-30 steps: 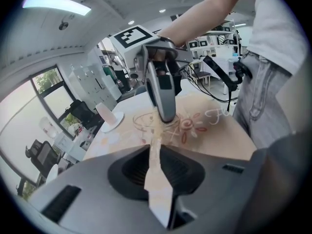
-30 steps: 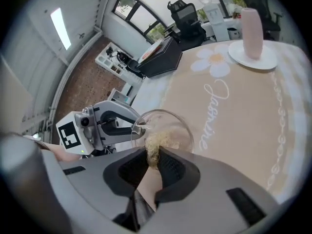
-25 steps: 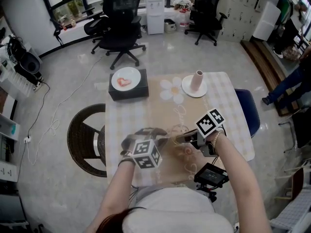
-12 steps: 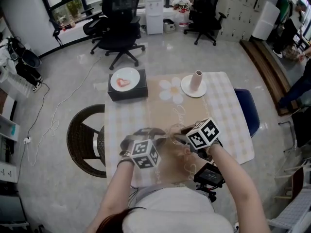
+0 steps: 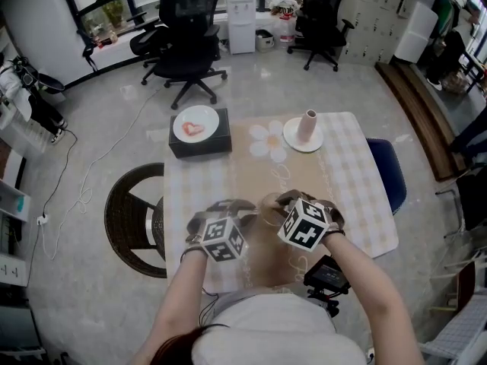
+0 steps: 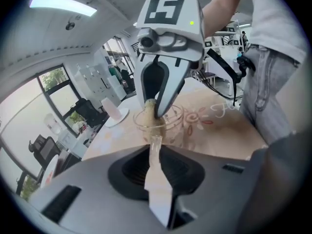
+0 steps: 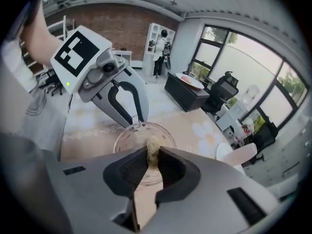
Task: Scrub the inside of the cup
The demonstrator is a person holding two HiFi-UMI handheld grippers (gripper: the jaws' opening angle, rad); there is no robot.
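Observation:
A clear glass cup [image 5: 268,206] stands on the checked table [image 5: 358,181] near its front edge, between my two grippers. In the left gripper view my left gripper [image 6: 155,146] is shut on the cup's [image 6: 170,123] near wall at the rim. My right gripper [image 7: 152,152] is shut on a beige fibrous scrubber [image 7: 152,146] and points steeply down into the cup [image 7: 131,138]. From the left gripper view the scrubber [image 6: 148,112] sits inside the glass, between the right gripper's fingers [image 6: 168,89]. Both marker cubes show in the head view, the left gripper [image 5: 222,238] and the right gripper [image 5: 303,223].
At the table's far end stand a black box with a white plate [image 5: 196,124] on it and a beige vase on a white saucer [image 5: 307,128]. A round wicker chair [image 5: 133,219] is at the left. A black device [image 5: 329,274] sits by the front right edge.
The right gripper has rolled about its own line and its cube has swung left, closer over the cup. The left gripper and the cup have kept still.

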